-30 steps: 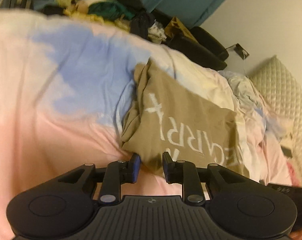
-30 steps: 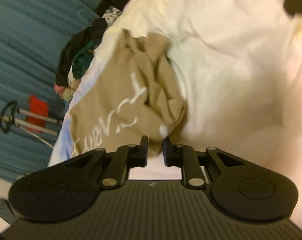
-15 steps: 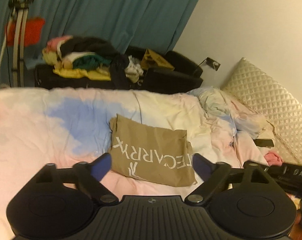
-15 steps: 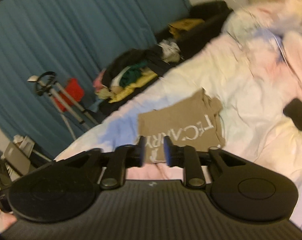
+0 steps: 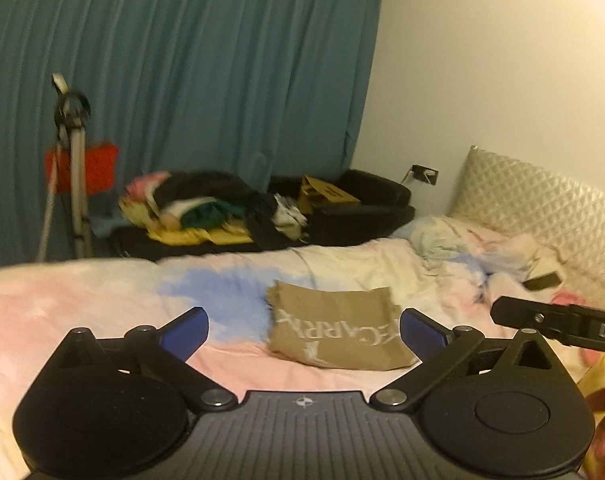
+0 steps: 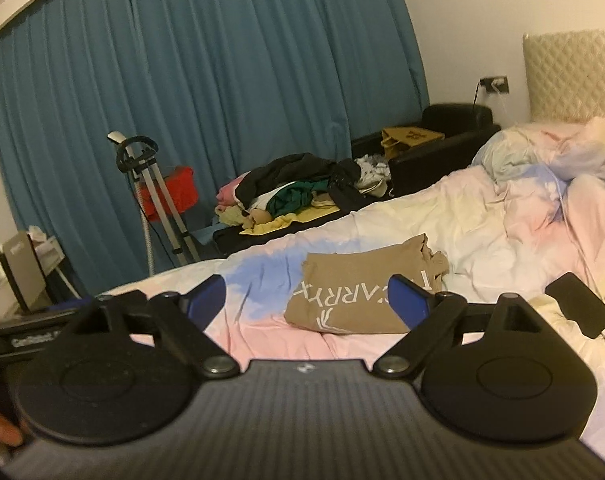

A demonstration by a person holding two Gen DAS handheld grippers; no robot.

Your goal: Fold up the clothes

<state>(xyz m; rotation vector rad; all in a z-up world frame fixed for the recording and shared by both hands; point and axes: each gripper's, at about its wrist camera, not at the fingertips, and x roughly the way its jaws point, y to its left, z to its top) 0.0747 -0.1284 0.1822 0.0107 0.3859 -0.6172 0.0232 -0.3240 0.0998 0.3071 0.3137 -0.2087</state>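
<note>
A tan shirt with white lettering (image 5: pixel 334 326) lies folded into a flat rectangle on the pastel bedspread (image 5: pixel 82 300). It also shows in the right wrist view (image 6: pixel 362 292). My left gripper (image 5: pixel 304 330) is open and empty, held above and short of the shirt. My right gripper (image 6: pixel 308 298) is open and empty too, likewise held back from the shirt. Part of the right gripper's body shows at the right edge of the left wrist view (image 5: pixel 558 320).
A black couch with a heap of clothes (image 6: pixel 294 192) stands beyond the bed before the blue curtain (image 6: pixel 222 80). A steamer stand (image 6: pixel 150 184) is at the left. A dark phone (image 6: pixel 580 304) lies on the bed at the right. Rumpled bedding (image 5: pixel 482 248) lies by the headboard.
Both grippers let go of the shirt, opened and pulled up and back. The shirt now lies folded flat on the bed.
</note>
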